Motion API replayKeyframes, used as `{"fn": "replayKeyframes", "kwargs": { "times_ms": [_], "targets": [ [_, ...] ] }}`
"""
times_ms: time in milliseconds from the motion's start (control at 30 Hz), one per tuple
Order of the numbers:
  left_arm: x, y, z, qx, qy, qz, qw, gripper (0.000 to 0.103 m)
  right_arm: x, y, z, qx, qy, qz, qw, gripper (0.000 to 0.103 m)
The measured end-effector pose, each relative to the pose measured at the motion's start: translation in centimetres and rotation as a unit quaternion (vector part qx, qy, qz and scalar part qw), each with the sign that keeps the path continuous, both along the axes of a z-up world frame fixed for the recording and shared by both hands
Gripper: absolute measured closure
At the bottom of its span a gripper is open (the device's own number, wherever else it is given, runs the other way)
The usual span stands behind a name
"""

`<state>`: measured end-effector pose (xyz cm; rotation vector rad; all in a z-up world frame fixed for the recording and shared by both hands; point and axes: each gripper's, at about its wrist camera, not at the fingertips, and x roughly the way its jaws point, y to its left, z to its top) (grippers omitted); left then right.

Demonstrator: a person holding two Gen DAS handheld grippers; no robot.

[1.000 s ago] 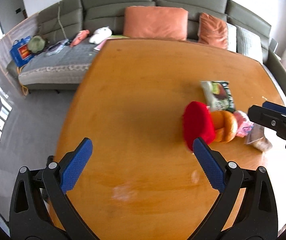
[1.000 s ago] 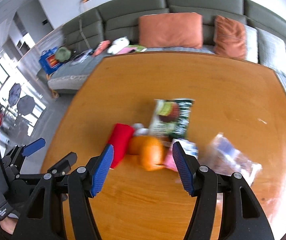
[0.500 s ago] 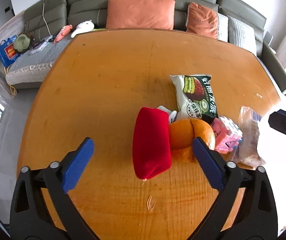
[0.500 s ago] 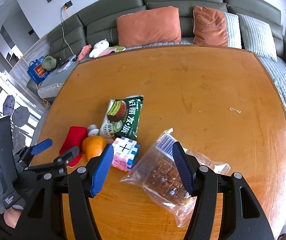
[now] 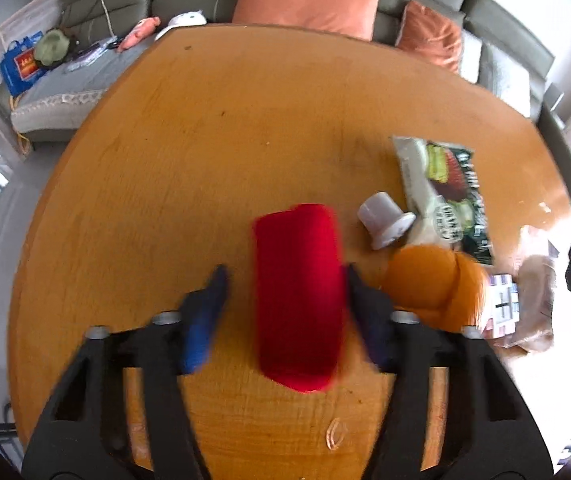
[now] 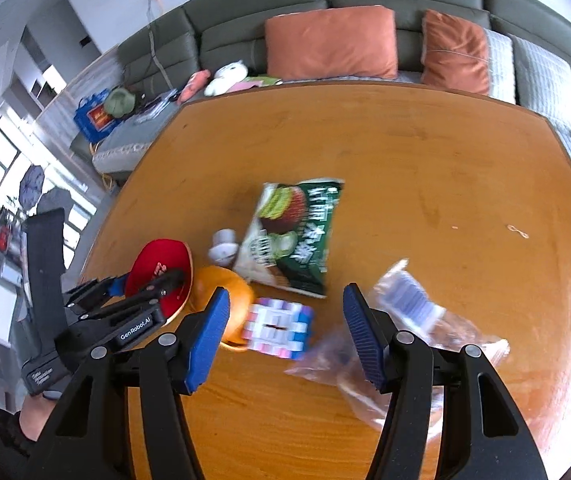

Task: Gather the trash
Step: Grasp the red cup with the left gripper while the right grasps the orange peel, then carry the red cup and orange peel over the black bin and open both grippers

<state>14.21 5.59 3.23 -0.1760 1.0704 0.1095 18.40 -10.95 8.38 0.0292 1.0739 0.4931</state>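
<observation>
A red paper cup (image 5: 297,296) lies on its side on the wooden table (image 5: 221,132); it also shows in the right wrist view (image 6: 157,268). My left gripper (image 5: 285,304) straddles it, jaws narrowed around it, blurred, contact unclear. An orange (image 5: 433,280), a small white cup (image 5: 383,220), a green snack bag (image 6: 293,232), a pink-and-blue cube (image 6: 279,328) and a clear bread bag (image 6: 401,320) lie beside it. My right gripper (image 6: 285,334) is open and empty above the cube and bread bag.
A grey sofa (image 6: 365,8) with orange cushions (image 6: 329,40) runs behind the table. A blue bag (image 6: 95,118), a plush toy (image 6: 225,76) and other items lie on its left end. The floor drops off left of the table.
My left gripper has moved in over the red cup and its jaws have narrowed around it. My right gripper shifted left from over the bread bag toward the cube.
</observation>
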Motion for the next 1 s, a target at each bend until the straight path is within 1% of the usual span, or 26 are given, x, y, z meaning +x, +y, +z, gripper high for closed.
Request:
{"fn": "replayKeyframes", "kwargs": {
  "times_ms": [67,133,233,400,433,533,600,633,667,700,800,867,933,1000],
  "targets": [
    [-0.4,-0.1,0.5,0.007,-0.007,-0.007,0.9999,0.061,0.0,1.1,0.0,-0.004,0.000,0.011,1.000,0.042],
    [-0.8,0.1,0.9,0.003,-0.012,-0.014,0.9998,0.061,-0.3,2.1,-0.1,-0.007,0.000,0.020,1.000,0.043],
    [-1.7,0.9,1.5,-0.002,-0.020,-0.011,0.9997,0.061,-0.6,4.0,-0.2,-0.010,0.002,0.037,0.999,0.043],
    [-3.7,3.0,2.4,-0.002,-0.024,-0.001,0.9997,0.061,-0.6,7.9,-1.4,-0.042,0.003,0.075,0.996,0.043],
    [-4.1,3.4,2.5,-0.002,-0.024,0.000,0.9997,0.061,-0.5,8.5,-1.8,-0.053,-0.001,0.077,0.996,0.043],
    [-5.1,4.5,2.8,-0.001,-0.026,0.007,0.9996,0.061,-0.3,9.7,-2.4,-0.106,-0.033,0.077,0.991,0.042],
    [-5.7,5.2,2.9,-0.001,-0.027,0.012,0.9996,0.061,0.3,10.3,-3.4,-0.150,-0.034,0.081,0.985,0.041],
    [-6.1,5.7,3.1,-0.002,-0.028,0.016,0.9995,0.061,0.5,10.3,-3.8,-0.160,-0.035,0.081,0.983,0.040],
    [-6.3,6.0,3.1,-0.003,-0.029,0.019,0.9994,0.061,0.7,10.2,-3.8,-0.152,-0.029,0.085,0.984,0.041],
    [-6.3,6.4,3.1,-0.003,-0.029,0.020,0.9994,0.061,0.8,10.1,-3.7,-0.148,-0.024,0.084,0.985,0.045],
    [-7.0,7.3,3.4,-0.004,-0.034,0.025,0.9991,0.061,0.7,10.2,-3.4,-0.152,-0.025,0.086,0.984,0.050],
    [-7.3,7.9,3.7,-0.006,-0.038,0.029,0.9988,0.061,0.4,10.2,-3.1,-0.138,-0.019,0.084,0.987,0.053],
    [-7.6,8.4,4.1,-0.006,-0.043,0.031,0.9986,0.061,-0.4,10.4,-2.7,-0.116,-0.014,0.080,0.990,0.055],
    [-7.9,9.0,4.6,-0.005,-0.049,0.031,0.9983,0.061,-1.1,11.0,-2.4,-0.112,-0.019,0.081,0.990,0.056]
  ]
}}
